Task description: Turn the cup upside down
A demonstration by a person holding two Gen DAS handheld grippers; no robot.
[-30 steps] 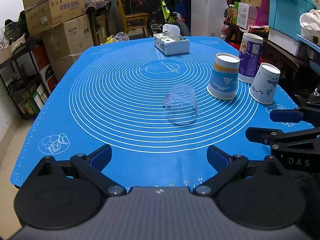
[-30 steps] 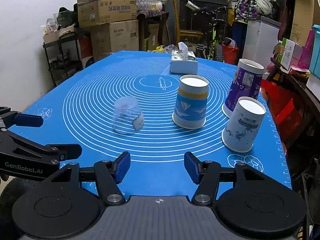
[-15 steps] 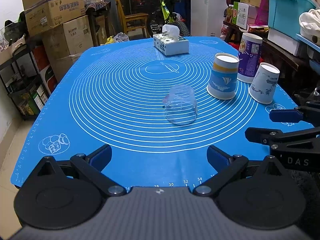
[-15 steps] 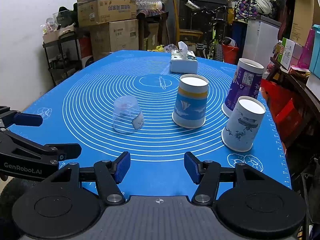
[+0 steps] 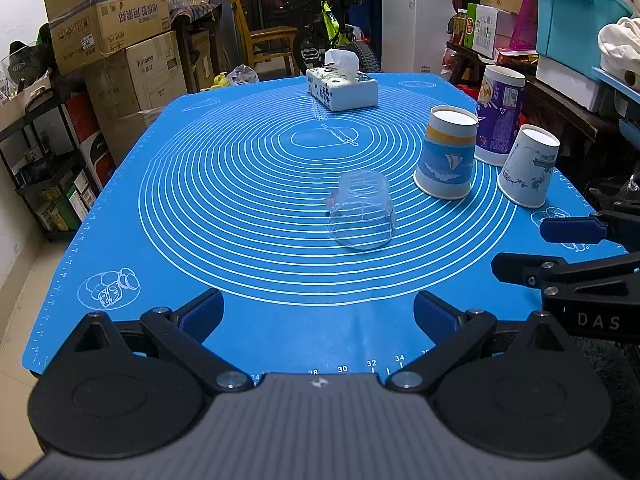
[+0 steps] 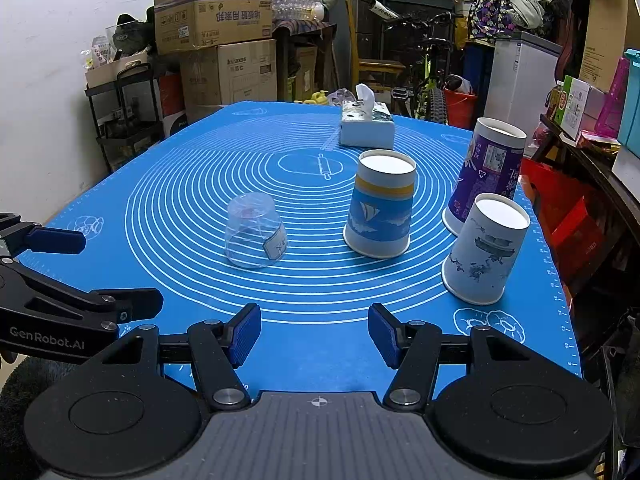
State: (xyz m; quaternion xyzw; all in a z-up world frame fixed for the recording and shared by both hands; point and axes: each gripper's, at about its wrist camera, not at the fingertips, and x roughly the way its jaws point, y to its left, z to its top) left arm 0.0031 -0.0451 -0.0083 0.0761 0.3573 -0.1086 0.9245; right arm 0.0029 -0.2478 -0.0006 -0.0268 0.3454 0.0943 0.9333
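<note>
Left gripper (image 6: 68, 280) reads "GenRobot.AI"; right gripper (image 5: 560, 256) apparently "DAS".

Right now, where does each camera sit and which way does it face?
Left wrist: on the left gripper, facing forward across the blue mat toward the clear cup; the right gripper shows at right.
Right wrist: on the right gripper, facing the same way; the left gripper shows at left.
Shared: mat, clear cup, three paper cups, tissue box.
</note>
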